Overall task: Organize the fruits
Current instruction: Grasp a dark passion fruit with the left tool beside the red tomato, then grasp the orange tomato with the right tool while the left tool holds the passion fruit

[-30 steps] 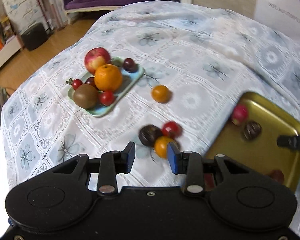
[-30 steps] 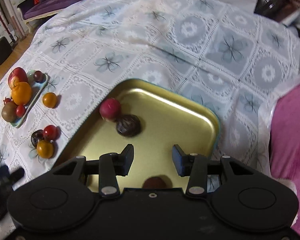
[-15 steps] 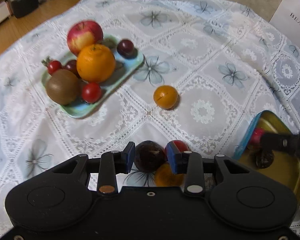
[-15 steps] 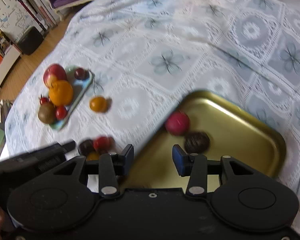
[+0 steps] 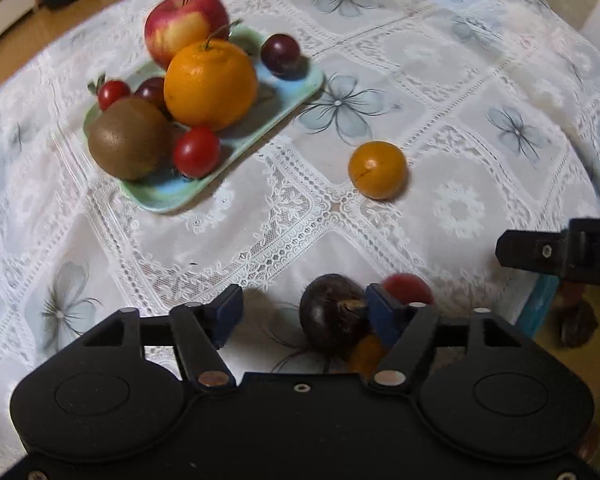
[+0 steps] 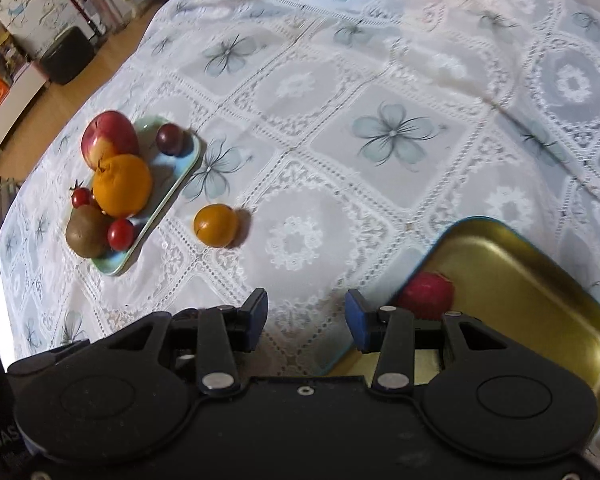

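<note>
My left gripper (image 5: 302, 312) is open low over the tablecloth. A dark brown round fruit (image 5: 332, 316) lies between its fingers, against the right one. A red tomato (image 5: 408, 288) and an orange fruit (image 5: 366, 354) lie just beside and behind that finger. A lone orange fruit (image 5: 377, 169) (image 6: 216, 225) lies further out. The green plate (image 5: 172, 196) (image 6: 180, 176) holds an apple (image 5: 184, 24), an orange (image 5: 211, 83), a kiwi (image 5: 128, 139), tomatoes and plums. My right gripper (image 6: 303, 314) is open and empty beside the gold tray (image 6: 540, 292), which holds a red fruit (image 6: 428, 290).
A white lace tablecloth (image 6: 380, 128) covers the whole table. The table edge falls to a wooden floor at the left, with a black box (image 6: 66, 56) and shelves beyond. The right gripper's finger (image 5: 556, 250) shows at the right of the left wrist view.
My left gripper has moved forward and down and its jaws have opened wider around the dark fruit. My right gripper has swung left, away from over the gold tray.
</note>
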Demonstrator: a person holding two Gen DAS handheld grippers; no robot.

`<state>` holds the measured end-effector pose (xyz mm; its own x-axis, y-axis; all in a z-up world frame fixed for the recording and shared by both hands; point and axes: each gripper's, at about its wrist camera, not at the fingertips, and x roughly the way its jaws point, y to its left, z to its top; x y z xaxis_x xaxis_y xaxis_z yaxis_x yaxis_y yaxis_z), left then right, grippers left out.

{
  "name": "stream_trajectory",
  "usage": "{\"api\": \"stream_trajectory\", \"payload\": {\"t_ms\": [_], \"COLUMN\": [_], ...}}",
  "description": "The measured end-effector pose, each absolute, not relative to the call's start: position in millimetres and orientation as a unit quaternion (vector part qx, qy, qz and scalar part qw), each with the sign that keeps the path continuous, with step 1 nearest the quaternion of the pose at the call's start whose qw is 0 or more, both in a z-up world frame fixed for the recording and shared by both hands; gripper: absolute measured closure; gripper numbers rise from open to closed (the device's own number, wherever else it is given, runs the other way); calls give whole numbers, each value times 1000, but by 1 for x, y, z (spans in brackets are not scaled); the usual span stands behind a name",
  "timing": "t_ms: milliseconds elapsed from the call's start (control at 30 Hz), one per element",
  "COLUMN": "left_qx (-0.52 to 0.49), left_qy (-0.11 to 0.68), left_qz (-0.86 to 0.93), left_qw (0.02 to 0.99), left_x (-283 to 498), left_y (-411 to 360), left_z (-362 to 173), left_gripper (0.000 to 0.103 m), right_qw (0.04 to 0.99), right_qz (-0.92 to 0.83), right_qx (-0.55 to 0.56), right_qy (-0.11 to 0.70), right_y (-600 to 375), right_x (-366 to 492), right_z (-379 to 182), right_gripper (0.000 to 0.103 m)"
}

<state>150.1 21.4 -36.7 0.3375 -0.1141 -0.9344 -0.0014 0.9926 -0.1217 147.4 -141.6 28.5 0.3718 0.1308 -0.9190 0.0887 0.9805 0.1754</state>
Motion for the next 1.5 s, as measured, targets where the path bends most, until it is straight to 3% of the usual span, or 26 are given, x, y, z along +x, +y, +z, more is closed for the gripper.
{"api": "stream_trajectory", "payload": {"t_ms": [300,367,400,700,1167,1233,1433,1500], "left_qx": [-36,-42,-51,-58,-113,-117,-115,-117], "left_qy": [577,573,572,562,544,542,530,525], "left_qz": [-30,-33,-45,-54,-12,-19,-32,-36], "left_qw": [816,818,818,824,831,832,840,842], "left_x": [153,153,152,147,136,135,126,123], "left_y": [10,12,14,22,67,68,64,64], "left_z": [-46,-44,-42,-29,-16,-15,-7,-4], "left_gripper": [30,50,52,52,52,52,52,52], "right_qw": [807,805,806,802,803,797,796,796], "right_qz": [-5,-13,-18,8,37,30,41,42], "right_qx": [97,92,93,132,76,65,54,64], "right_qy": [583,586,585,582,590,599,601,601], "right_y": [-137,-140,-141,-135,-58,-52,-55,-62], "right_x": [168,169,170,187,235,237,229,224], "right_z": [13,12,11,15,-11,-23,-20,-13], "right_gripper": [57,57,57,57,58,68,71,79]}}
